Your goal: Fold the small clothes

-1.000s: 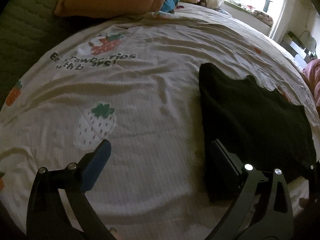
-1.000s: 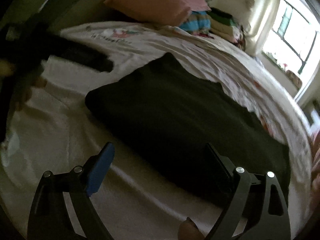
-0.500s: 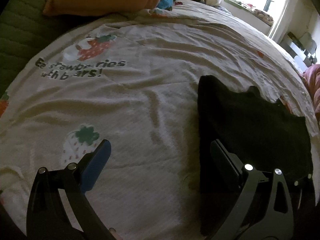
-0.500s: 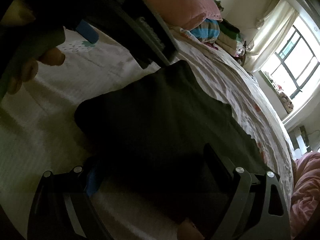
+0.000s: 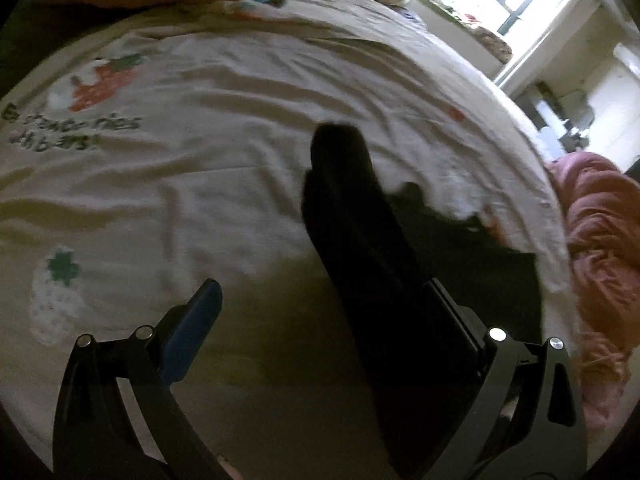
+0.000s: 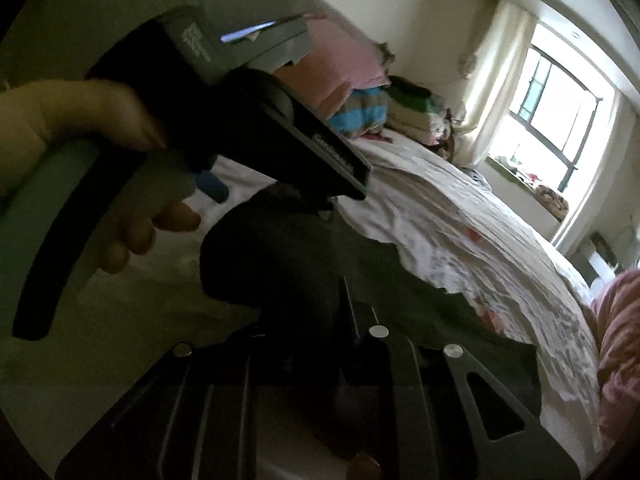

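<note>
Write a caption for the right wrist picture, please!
Right gripper closing on the black garment, lifting its edge off the strawberry bedsheet.

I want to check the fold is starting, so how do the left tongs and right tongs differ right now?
The left tongs stand wide open, gripping nothing; the right tongs are closing, with the black garment pinched between them. The left tongs hover above the sheet; the right tongs hold the garment's edge raised. Both tilt down toward the sheet.
</note>
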{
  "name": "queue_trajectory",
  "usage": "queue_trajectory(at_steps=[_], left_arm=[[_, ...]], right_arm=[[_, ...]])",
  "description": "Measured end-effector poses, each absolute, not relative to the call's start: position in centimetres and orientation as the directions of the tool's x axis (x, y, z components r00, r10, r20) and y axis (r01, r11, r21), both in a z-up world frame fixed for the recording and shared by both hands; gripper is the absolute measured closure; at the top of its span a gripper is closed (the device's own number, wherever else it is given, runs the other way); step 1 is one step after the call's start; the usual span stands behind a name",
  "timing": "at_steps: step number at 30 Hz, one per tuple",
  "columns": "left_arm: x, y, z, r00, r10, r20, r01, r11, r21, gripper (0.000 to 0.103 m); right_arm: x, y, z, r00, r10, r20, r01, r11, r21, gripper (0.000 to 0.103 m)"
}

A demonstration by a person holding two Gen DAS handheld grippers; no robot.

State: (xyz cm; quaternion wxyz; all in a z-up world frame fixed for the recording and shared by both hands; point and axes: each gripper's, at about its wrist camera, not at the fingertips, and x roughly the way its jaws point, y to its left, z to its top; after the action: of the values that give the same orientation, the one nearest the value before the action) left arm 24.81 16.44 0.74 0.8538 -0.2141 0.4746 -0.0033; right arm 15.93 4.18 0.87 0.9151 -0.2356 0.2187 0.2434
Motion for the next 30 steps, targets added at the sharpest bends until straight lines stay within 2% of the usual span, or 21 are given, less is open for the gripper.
queue_trajectory(at_steps=[2,3,4,5,6,7,10,19,25,30], left_arm=[[24.9,15.4,1.5,0.562,-0.230,-0.794,-0.182,0.902,-0.390,0.011],[25.1,14.7,1.9,0.568,-0.232,-0.790,-0.174,0.904,-0.391,0.021],[25.1,13.8,2.4,0.572,-0.248,-0.782,-0.152,0.905,-0.398,0.040],[25.2,13.0,2.7,0.573,-0.272,-0.773,-0.133,0.900,-0.415,0.049],[25.2,12.3,3.0,0.571,-0.302,-0.764,-0.114,0.892,-0.438,0.066],[25.3,11.3,3.5,0.569,-0.325,-0.756,-0.097,0.886,-0.453,0.074],[25.6,8.7,4.9,0.579,-0.329,-0.746,-0.052,0.898,-0.437,0.078],[26.7,0.4,6.7,0.560,-0.344,-0.754,0.048,0.922,-0.385,0.078],[28.0,-4.2,5.9,0.521,-0.345,-0.781,0.090,0.932,-0.352,0.078],[29.2,-7.8,4.0,0.476,-0.333,-0.814,0.107,0.940,-0.323,0.077]], right_arm=[[15.8,2.8,1.5,0.799,0.342,-0.495,-0.534,0.782,-0.321,0.089],[15.6,2.2,1.8,0.804,0.343,-0.486,-0.527,0.790,-0.314,0.090],[15.5,1.6,2.0,0.808,0.345,-0.478,-0.520,0.800,-0.301,0.090],[15.5,0.5,2.3,0.810,0.348,-0.472,-0.512,0.813,-0.279,0.091],[15.6,-0.3,2.5,0.811,0.350,-0.469,-0.504,0.824,-0.258,0.092],[15.6,-0.9,2.6,0.813,0.349,-0.466,-0.497,0.832,-0.244,0.092],[15.9,-3.6,3.2,0.816,0.351,-0.459,-0.471,0.864,-0.178,0.093],[16.8,-11.4,3.8,0.828,0.338,-0.447,-0.390,0.920,-0.026,0.095],[16.6,-15.2,2.4,0.828,0.303,-0.472,-0.334,0.942,0.018,0.095],[16.9,-17.8,0.8,0.789,0.309,-0.530,-0.301,0.948,0.104,0.095]])
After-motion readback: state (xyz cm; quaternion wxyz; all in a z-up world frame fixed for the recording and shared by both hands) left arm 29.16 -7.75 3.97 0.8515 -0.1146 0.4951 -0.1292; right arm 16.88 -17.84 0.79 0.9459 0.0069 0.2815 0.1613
